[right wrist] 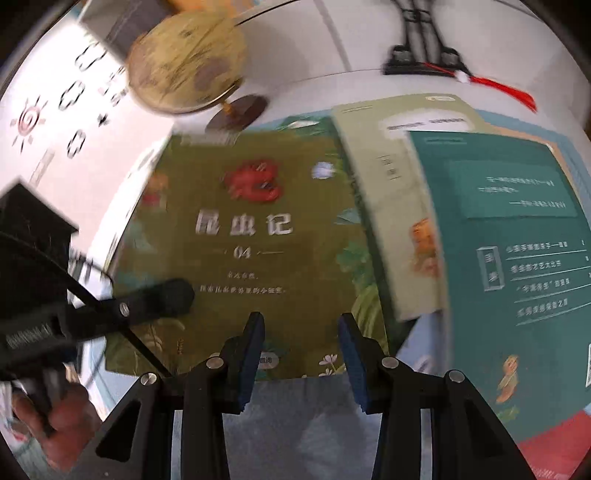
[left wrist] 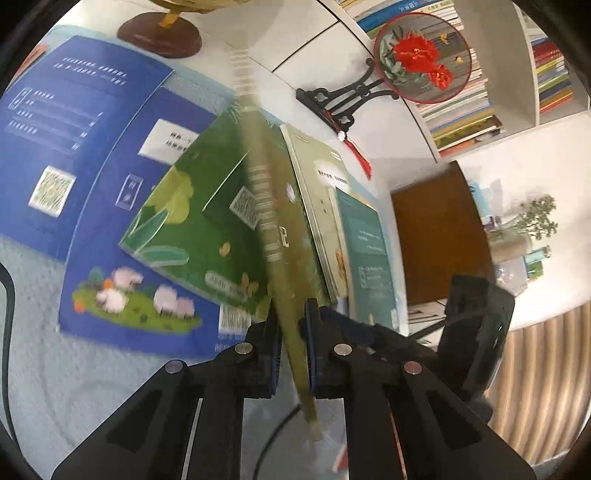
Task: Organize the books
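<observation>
Left wrist view: left claw (left wrist: pixel 291 325) pinches the olive book (left wrist: pixel 266 206) edge-on above scattered books (left wrist: pixel 110 206) (likely for stacking). Right claw (right wrist: pixel 301 332) hangs open near its cover (right wrist: pixel 243 240), holding nothing.

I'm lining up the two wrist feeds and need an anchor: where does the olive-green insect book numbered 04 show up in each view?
Left wrist: the olive-green book runs edge-on up the centre, clamped between the left gripper jaws.
Right wrist: its front cover fills the centre, above the open right gripper.
Shared landmark: the globe, top left in both.
</observation>
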Demonstrator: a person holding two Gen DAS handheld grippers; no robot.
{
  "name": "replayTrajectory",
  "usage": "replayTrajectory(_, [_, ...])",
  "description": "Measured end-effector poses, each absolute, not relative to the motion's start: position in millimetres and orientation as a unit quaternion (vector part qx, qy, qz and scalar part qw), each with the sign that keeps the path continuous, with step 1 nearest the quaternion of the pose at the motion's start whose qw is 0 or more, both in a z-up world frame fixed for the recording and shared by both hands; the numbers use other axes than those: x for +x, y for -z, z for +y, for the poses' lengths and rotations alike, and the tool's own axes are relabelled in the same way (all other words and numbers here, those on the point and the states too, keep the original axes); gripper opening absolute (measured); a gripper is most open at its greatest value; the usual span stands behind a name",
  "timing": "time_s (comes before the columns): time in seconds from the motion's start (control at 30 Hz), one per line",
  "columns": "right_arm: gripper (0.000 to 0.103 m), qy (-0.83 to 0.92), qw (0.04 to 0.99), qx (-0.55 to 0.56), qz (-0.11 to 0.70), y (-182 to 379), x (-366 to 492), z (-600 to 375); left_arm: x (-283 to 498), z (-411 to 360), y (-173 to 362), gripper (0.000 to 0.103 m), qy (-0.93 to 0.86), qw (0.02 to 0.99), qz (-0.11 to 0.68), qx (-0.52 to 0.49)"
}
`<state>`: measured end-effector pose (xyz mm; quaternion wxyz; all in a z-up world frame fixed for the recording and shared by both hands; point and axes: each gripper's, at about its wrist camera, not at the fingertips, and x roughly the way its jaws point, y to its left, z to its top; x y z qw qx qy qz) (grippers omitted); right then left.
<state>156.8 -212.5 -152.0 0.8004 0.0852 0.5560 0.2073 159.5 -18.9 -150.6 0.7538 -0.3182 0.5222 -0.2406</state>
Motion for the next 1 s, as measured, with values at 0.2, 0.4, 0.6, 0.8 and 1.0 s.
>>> replayTrajectory(0.2, [0.040,-0.245,0.774,0.075,0.579,150,108,-179,112,4,154,0.008,0.233,0.743,0.538,-0.323])
replayTrajectory(0.4, [0.040,-0.278,0.720,0.092,0.630,163,49,-169,55,25,181,0.008,0.202,0.732,0.572,-0.310])
replayTrajectory(0.6, [0.042,-0.174,0.746,0.131,0.629,176,46,-228,53,22,200,0.008,0.206,0.719,0.579,-0.323])
replayTrajectory(0.8, [0.042,-0.183,0.763,0.131,0.606,181,33,-221,56,1,200,0.008,0.229,0.713,0.584,-0.315])
replayTrajectory(1.0, [0.041,-0.205,0.741,0.211,0.604,178,31,-235,62,-10,195,0.008,0.258,0.699,0.570,-0.347])
